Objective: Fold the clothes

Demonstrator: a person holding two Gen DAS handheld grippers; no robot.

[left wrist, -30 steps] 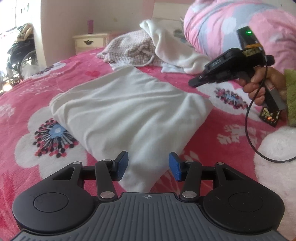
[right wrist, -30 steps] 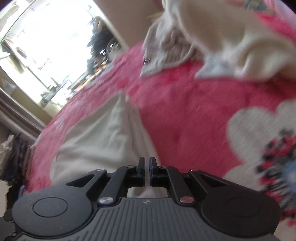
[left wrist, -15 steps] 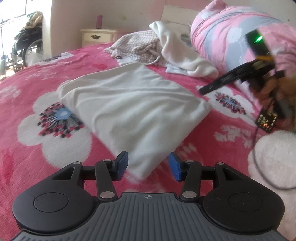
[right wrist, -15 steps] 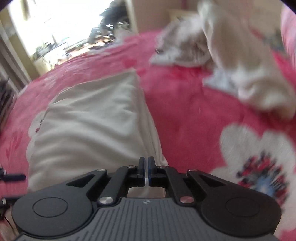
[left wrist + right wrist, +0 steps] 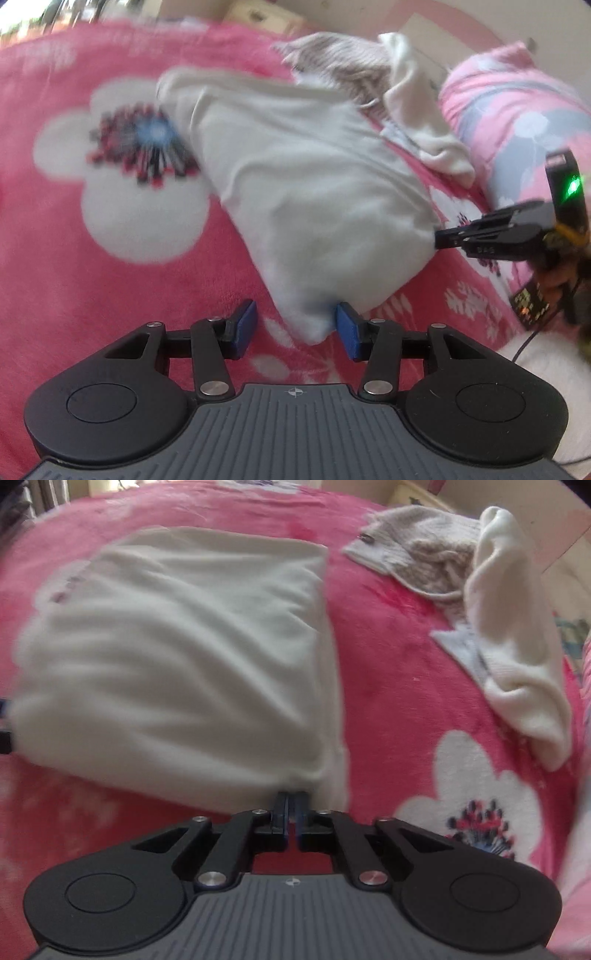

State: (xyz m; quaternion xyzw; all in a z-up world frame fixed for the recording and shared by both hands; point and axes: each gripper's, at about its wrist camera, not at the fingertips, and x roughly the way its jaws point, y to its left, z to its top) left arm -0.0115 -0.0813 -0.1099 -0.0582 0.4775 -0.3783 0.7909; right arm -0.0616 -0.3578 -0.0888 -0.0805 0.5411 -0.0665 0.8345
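The pink bed (image 5: 92,258) carries a folded cream garment (image 5: 314,192). At its 3 o'clock corner the right claw (image 5: 291,805) is clamped; the left claw (image 5: 295,328), apart, straddles its 6 o'clock corner. Next, likely, closing there.

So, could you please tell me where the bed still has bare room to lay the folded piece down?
Bare pink blanket lies open left of the white garment, around the big flower print. A smaller patch lies between the garment and the unfolded clothes pile. Crowded: the pile, pillow and right gripper.
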